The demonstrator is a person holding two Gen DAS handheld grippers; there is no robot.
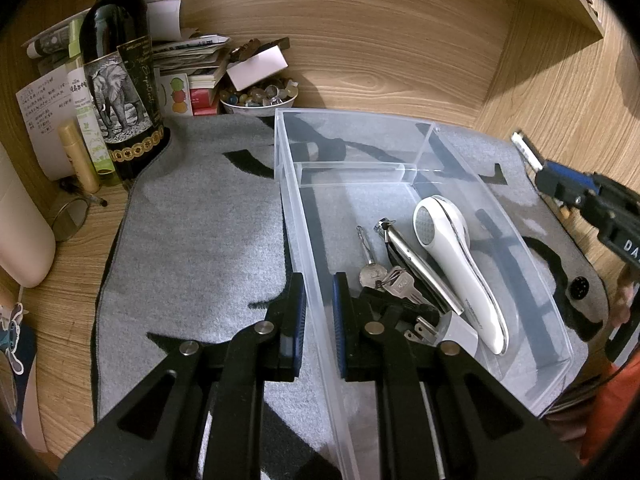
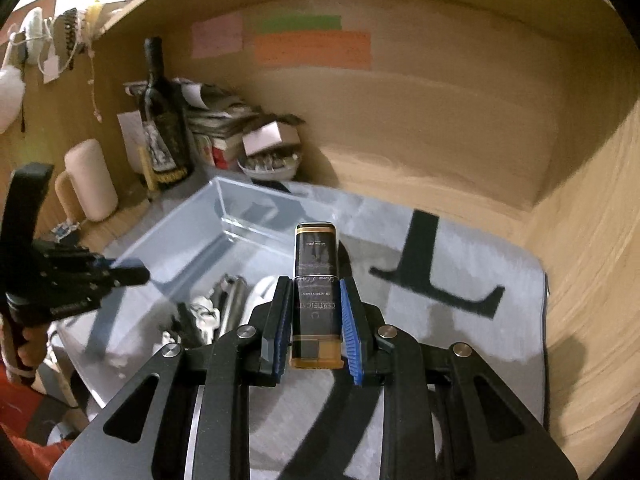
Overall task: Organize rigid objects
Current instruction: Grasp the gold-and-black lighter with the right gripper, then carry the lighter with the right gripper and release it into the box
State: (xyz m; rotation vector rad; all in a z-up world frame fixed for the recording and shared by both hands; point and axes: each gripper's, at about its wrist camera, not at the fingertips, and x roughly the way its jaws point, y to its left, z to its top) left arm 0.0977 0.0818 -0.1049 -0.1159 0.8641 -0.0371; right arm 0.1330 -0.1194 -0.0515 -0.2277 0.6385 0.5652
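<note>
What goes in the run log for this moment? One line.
left gripper: shut on bin wall | right gripper: shut on black box, above mat | shaver, keys: in bin

The black tin (image 2: 316, 280) reads "CERTIFIC"; the right claw's body (image 1: 624, 240) reads "DA".

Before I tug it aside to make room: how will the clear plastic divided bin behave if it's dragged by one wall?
The clear plastic divided bin looks thin-walled, so the wall clamped by the left gripper may flex. It probably weighs little itself; the white handheld device and keys inside may slide. The grey mat may resist sliding.
</note>
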